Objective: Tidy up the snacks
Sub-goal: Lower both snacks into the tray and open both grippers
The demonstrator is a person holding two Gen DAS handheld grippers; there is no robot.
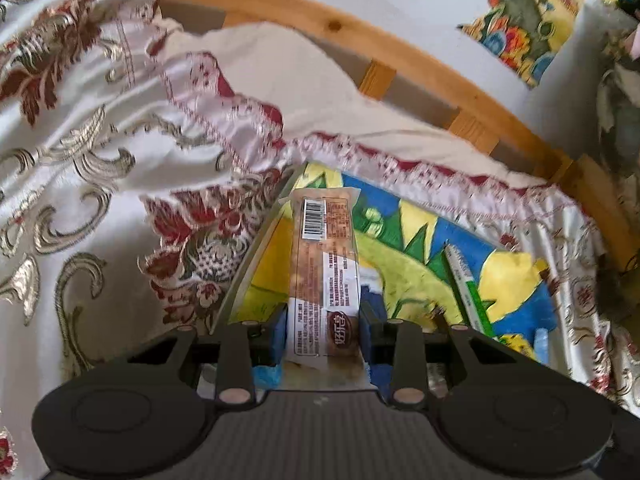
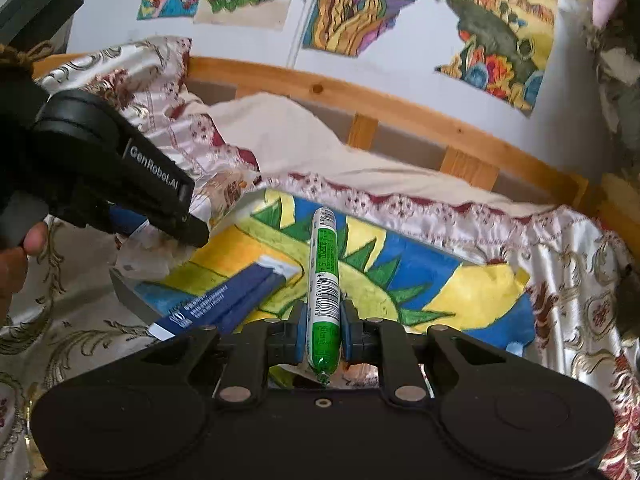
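1. Snacks are riding in both claws above a bed draped in a floral satin cover (image 1: 80, 184), where a colourfully painted box (image 2: 460, 280) is lying open-faced between the 2 views.
2. Left claw (image 1: 323, 330) is clenching a clear-wrapped pastry bar (image 1: 322, 264) at its near end; the blue pads are pressing its 2 long edges, and the bar's long axis is running straight ahead from the claw, barcode end farthest out.
3. Right claw (image 2: 323, 334) is gripping a green sausage stick (image 2: 326, 280) close to its crimped tail; its long axis is also pointing straight forward, out over the box's yellow and blue surface.
4. Seen from the right wrist, the left claw (image 2: 176, 224) is hovering at the box's left rim with crinkled wrapper showing under it, so the left hand looks nearer that edge while the right is sitting over the middle.
5. A blue packet (image 2: 224, 300) is already lying in the box's near left part, slanting up toward the right, just beside the sausage stick's line.
6. The turning relation, as I judge it: both snacks are pointing away from their claws toward the wooden bed rail (image 2: 400, 108), lengthwise to the box, so each would need lowering along that axis to lie alongside the blue packet.
7. Whether either snack is touching the box surface cannot be told from these views.
8. A thumb (image 2: 34, 238) of the person is showing behind the left claw.
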